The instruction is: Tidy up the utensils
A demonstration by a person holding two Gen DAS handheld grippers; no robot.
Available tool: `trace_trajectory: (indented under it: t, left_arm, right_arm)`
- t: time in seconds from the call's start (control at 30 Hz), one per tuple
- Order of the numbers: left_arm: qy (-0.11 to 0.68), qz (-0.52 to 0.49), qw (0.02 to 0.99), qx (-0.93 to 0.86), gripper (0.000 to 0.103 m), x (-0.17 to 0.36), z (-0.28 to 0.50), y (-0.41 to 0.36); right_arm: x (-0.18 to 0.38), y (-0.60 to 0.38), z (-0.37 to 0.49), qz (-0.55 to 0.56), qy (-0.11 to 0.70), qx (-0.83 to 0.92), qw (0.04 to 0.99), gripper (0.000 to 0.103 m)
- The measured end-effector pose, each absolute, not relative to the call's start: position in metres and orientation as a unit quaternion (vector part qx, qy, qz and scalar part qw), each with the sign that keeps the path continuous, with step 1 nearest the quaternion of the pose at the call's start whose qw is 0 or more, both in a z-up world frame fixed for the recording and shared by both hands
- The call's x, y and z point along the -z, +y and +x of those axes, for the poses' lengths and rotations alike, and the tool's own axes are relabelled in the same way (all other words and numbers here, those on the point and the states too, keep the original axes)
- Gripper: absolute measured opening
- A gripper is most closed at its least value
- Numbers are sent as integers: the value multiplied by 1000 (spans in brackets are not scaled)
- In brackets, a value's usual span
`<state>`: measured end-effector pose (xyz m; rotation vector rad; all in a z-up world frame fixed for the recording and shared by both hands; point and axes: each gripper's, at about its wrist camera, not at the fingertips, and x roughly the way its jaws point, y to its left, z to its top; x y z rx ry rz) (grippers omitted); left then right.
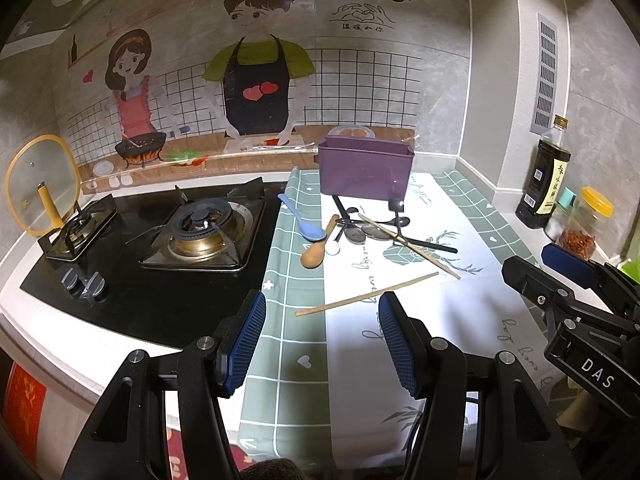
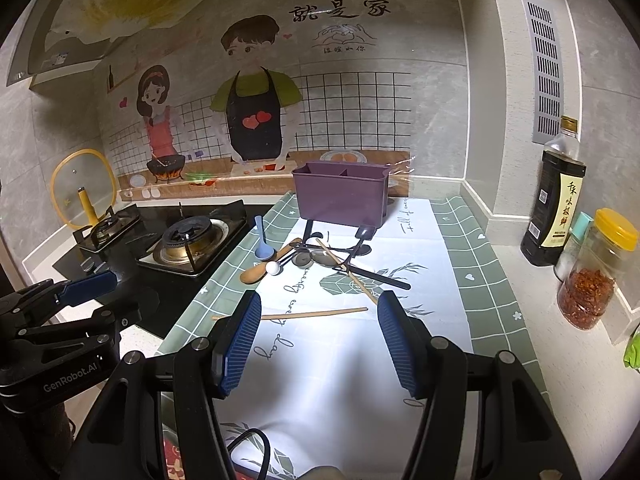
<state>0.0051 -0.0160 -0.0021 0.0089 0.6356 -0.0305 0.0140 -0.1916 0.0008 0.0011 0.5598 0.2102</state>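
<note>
A purple utensil holder (image 1: 366, 170) (image 2: 340, 194) stands at the back of the cloth-covered counter. In front of it lies a heap of utensils: a blue spoon (image 1: 306, 220) (image 2: 262, 246), a wooden spoon (image 1: 320, 248) (image 2: 260, 272), black spoons and a fork (image 1: 372, 228) (image 2: 332, 254), and one chopstick (image 1: 408, 246) (image 2: 346, 272). A second chopstick (image 1: 366, 295) (image 2: 312, 313) lies alone, nearer. My left gripper (image 1: 322, 338) is open and empty, just short of that chopstick. My right gripper (image 2: 318, 338) is open and empty, also just short of it.
A gas stove (image 1: 160, 240) (image 2: 168, 244) lies left of the cloth, with a glass lid (image 1: 40, 184) propped behind. A dark sauce bottle (image 2: 554, 200), a chili jar (image 2: 596, 268) and a small shaker stand at the right wall. The right gripper also shows in the left wrist view (image 1: 576, 280).
</note>
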Motion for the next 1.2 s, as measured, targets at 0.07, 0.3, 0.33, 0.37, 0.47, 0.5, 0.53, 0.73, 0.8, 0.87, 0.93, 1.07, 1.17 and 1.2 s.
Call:
trace_trajectory:
  t: [0.07, 0.3, 0.33, 0.37, 0.47, 0.5, 0.53, 0.73, 0.8, 0.87, 0.93, 1.07, 1.17, 1.2]
  left_arm:
    - [312, 4, 950, 15, 59, 2, 5, -16]
    - [311, 5, 950, 14, 59, 1, 6, -16]
    - [311, 5, 950, 15, 59, 1, 6, -16]
    - [312, 5, 950, 15, 59, 1, 6, -16]
    - [313, 5, 950, 14, 59, 1, 6, -16]
    - [314, 5, 949, 14, 59, 1, 6, -16]
    - [316, 5, 949, 12, 59, 2, 7, -15]
    - [348, -32, 937, -4, 59, 0, 42, -9]
    - [350, -56, 935, -7, 59, -1, 58, -5]
    - [352, -71, 933, -7, 59, -2, 75, -1]
    - [353, -62, 933, -7, 59, -2, 87, 0]
    - [395, -55, 917, 15, 59, 6, 114, 7]
    - [403, -51, 914, 11, 59, 16, 123, 15]
    - [400, -54, 915, 13, 59, 19, 127, 20]
  right_arm:
    - [-1, -192, 14, 0, 276, -103, 956, 58]
    - [-1, -192, 14, 0, 275, -104, 956, 58]
    - [-1, -193, 14, -1, 275, -104, 956, 58]
    - [-1, -194, 13, -1, 274, -104, 956, 58]
    - [-2, -196, 14, 0, 275, -105, 956, 58]
    - [-2, -195, 13, 0, 275, -104, 956, 58]
    - [-2, -196, 13, 0, 274, -105, 956, 58]
    - [-9, -212, 35, -44, 252, -129, 958, 58]
    - [-13, -217, 54, -71, 249, -142, 955, 58]
    - [-10, -218, 77, -104, 268, -177, 941, 57]
    - [-4, -219, 102, -117, 302, -218, 921, 55]
    - [13, -220, 157, -126, 350, -249, 894, 47]
    - [28, -219, 193, -117, 373, -227, 892, 45]
    - [32, -218, 205, -112, 377, -219, 893, 45]
